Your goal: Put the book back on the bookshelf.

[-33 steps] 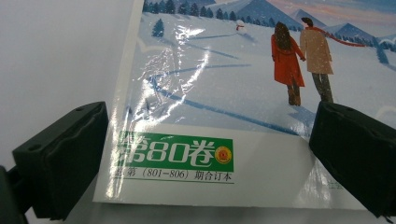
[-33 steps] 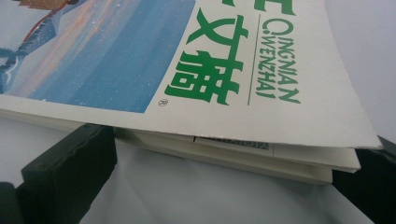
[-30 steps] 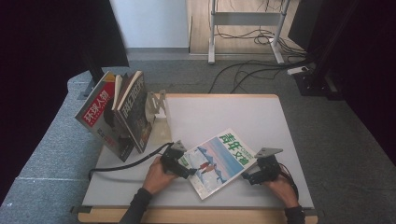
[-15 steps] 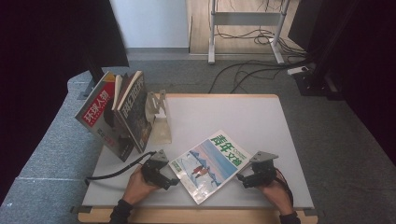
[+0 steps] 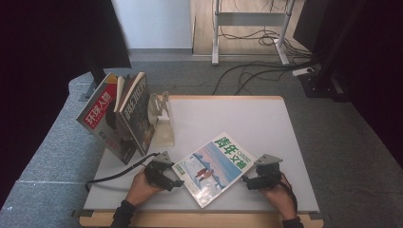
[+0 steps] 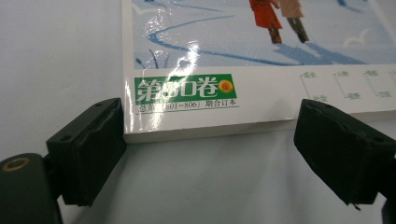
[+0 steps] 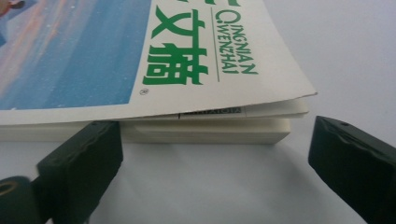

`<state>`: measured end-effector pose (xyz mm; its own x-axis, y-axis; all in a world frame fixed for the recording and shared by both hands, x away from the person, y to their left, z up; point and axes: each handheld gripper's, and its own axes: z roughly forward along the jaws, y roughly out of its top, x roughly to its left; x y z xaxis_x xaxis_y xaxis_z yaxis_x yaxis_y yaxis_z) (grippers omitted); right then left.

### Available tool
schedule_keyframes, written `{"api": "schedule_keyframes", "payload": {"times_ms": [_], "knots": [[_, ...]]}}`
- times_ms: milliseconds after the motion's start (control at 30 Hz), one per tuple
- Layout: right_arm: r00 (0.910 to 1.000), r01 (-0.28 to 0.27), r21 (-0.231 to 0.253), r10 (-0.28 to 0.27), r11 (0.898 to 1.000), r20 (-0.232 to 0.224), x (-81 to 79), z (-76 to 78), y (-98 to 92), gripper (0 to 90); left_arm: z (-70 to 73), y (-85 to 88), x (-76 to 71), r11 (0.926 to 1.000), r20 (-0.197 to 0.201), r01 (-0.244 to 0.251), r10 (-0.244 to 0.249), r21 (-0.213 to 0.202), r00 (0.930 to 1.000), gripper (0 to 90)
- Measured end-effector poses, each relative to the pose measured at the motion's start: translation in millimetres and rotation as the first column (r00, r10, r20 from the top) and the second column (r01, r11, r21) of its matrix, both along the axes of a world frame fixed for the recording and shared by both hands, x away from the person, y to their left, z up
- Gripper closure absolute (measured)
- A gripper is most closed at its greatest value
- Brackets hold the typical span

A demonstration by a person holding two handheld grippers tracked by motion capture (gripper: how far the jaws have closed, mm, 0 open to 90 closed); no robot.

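Centrally, magazine (image 5: 216,166) is laid flat on white table (image 5: 247,118), near front edge, turned at slant. Left gripper (image 5: 167,176) is placed just beside its lower left corner; jaws spread, just been closing a little, nothing pinched between them. Right gripper (image 5: 256,180) is set at opposite edge, jaws spread, page edges faced, cover slightly lifted there. Upright magazines (image 5: 119,114) are held in stand (image 5: 159,107) at far left, well apart.

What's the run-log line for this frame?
magazine flat on table | left gripper open, closing, at corner | right gripper open at edge | nothing gripped
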<state>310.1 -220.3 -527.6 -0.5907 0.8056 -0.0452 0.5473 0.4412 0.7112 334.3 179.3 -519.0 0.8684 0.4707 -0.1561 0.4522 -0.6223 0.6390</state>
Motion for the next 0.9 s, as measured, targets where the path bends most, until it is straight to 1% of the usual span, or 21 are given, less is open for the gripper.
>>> {"api": "schedule_keyframes", "payload": {"times_ms": [33,67,133,167,267,333,433,500,533,567,633,667,700,767,833,900], "knots": [[1.0000,0.004,-0.004,-0.004,1.000,0.002,0.9,-0.1,0.3,0.8,0.5,-3.5,-4.3,0.9993,0.029,-0.006,0.005,0.036,0.9996,10.7],[1.0000,0.007,-0.012,-0.007,1.000,0.002,2.9,0.3,0.0,0.6,1.0,-5.3,-6.7,0.9988,0.032,-0.007,0.005,0.049,0.9995,11.2],[0.9998,0.018,-0.018,-0.018,1.000,0.007,6.1,0.6,-0.3,0.6,1.4,-7.2,-10.5,0.9987,0.029,-0.005,0.003,0.052,0.9996,11.5],[0.9996,0.025,-0.022,-0.025,0.999,0.010,8.0,0.9,-0.6,0.8,1.7,-7.1,-14.1,0.9995,0.013,0.001,-0.002,0.031,0.9999,12.5],[0.9990,0.044,-0.035,-0.043,0.998,0.013,20.3,2.0,-2.1,1.4,2.0,-8.1,-21.6,0.9999,-0.015,0.014,-0.014,0.006,0.9998,14.1],[0.9988,0.049,-0.041,-0.049,0.998,0.009,28.7,2.8,-2.8,1.4,1.7,-8.2,-27.3,0.9995,-0.027,0.029,-0.029,-0.011,0.9992,14.1],[0.9987,0.051,-0.048,-0.051,0.998,0.000,45.9,4.1,-3.1,1.4,1.2,-9.1,-34.8,0.9981,-0.038,0.054,-0.055,-0.032,0.9978,14.5],[0.9984,0.056,-0.051,-0.056,0.997,0.001,58.4,5.0,-2.1,1.4,1.4,-12.1,-40.2,0.9977,-0.026,0.066,-0.067,-0.017,0.9974,14.5],[0.9984,0.057,-0.052,-0.057,0.997,0.001,61.1,5.3,-1.7,1.3,2.1,-15.7,-44.4,0.9971,-0.010,0.076,-0.076,0.008,0.9971,14.4],[0.9983,0.058,-0.051,-0.058,0.997,0.001,68.0,5.9,-0.9,1.4,2.5,-18.4,-47.5,0.9961,-0.002,0.086,-0.086,0.021,0.9963,14.0],[0.9982,0.059,-0.058,-0.059,0.997,-0.003,78.0,7.1,1.5,1.8,1.9,-18.9,-49.5,0.9956,-0.030,0.093,-0.094,-0.011,0.9952,13.5],[0.9984,0.056,-0.063,-0.056,0.996,0.001,81.6,7.6,2.6,2.0,1.3,-19.2,-50.9,0.9948,-0.032,0.099,-0.100,-0.024,0.9944,13.9],[0.9984,0.057,-0.068,-0.057,0.996,0.001,85.9,8.2,4.3,2.2,1.0,-20.2,-52.6,0.9943,-0.031,0.104,-0.105,-0.026,0.9940,14.4],[0.9981,0.061,-0.068,-0.061,0.996,0.001,93.8,8.8,7.4,2.2,-0.1,-21.3,-54.1,0.9933,-0.044,0.104,-0.106,-0.051,0.9934,14.2],[0.9979,0.065,-0.063,-0.065,0.996,-0.003,100.2,8.7,9.5,2.3,-0.9,-21.5,-55.2,0.9921,-0.038,0.110,-0.113,-0.060,0.9929,14.5],[0.9980,0.063,-0.064,-0.063,0.996,-0.002,101.7,9.0,10.0,3.6,-0.2,-19.7,-53.4,0.9909,-0.036,0.119,-0.122,-0.062,0.9919,16.1]]}}
